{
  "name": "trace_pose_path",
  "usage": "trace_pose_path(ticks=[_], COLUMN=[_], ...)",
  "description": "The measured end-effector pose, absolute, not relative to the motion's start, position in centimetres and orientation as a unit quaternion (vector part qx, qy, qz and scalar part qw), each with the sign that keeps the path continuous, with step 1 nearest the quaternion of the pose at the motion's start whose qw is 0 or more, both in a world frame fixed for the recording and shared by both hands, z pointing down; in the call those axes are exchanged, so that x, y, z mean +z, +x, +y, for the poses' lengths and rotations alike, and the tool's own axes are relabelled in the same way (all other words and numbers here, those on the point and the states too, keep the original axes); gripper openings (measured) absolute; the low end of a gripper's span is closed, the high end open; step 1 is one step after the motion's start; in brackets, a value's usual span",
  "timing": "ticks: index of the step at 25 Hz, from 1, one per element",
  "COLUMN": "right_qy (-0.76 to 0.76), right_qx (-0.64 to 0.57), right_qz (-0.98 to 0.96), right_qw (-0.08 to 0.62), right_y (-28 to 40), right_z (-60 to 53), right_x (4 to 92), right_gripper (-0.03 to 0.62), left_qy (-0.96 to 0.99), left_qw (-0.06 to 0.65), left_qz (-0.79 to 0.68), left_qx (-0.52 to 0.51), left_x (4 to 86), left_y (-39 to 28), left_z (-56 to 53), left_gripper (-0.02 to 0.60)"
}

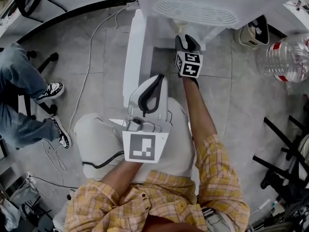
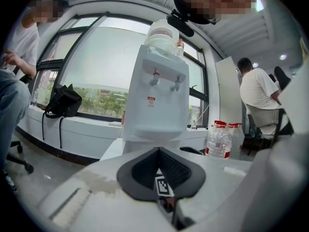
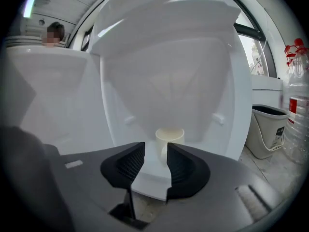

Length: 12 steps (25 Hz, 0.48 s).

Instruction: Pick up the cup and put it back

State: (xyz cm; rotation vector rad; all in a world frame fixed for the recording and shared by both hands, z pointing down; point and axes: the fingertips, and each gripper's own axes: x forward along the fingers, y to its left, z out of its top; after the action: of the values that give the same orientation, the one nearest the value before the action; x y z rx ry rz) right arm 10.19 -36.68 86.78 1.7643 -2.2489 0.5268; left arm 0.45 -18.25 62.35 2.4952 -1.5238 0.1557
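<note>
Left tool (image 1: 157,79) near chest, right tool (image 1: 187,40) at arm's length before cup (image 3: 169,137)

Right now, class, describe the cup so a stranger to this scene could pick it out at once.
Start at the tall white water dispenser. In its front recess stands the cup, just beyond the open right gripper. It is small, cream and alone there; the bin and bottles stand outside.

No legible text. Sticker (image 2: 151,101) on water dispenser (image 2: 164,117) front: red-and-white, print too small. Marker (image 1: 145,148) on left hand-held gripper (image 1: 158,81): coded pattern, no characters.
</note>
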Motion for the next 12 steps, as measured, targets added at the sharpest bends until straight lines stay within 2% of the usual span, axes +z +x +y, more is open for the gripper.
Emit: trace_pose_path(ticks=[12], right_qy=[0.631], right_qx=[0.189], right_qz=[-0.741], right_qw=[0.132], right_y=[10.7], right_z=[-40.7], right_x=[91.0], right_gripper=[0.15], left_qy=[0.853], left_qw=[0.106], left_qz=[-0.509], left_qx=[0.05], left_x=[63.3], left_y=[0.4], left_z=[-17.2], left_gripper=[0.003])
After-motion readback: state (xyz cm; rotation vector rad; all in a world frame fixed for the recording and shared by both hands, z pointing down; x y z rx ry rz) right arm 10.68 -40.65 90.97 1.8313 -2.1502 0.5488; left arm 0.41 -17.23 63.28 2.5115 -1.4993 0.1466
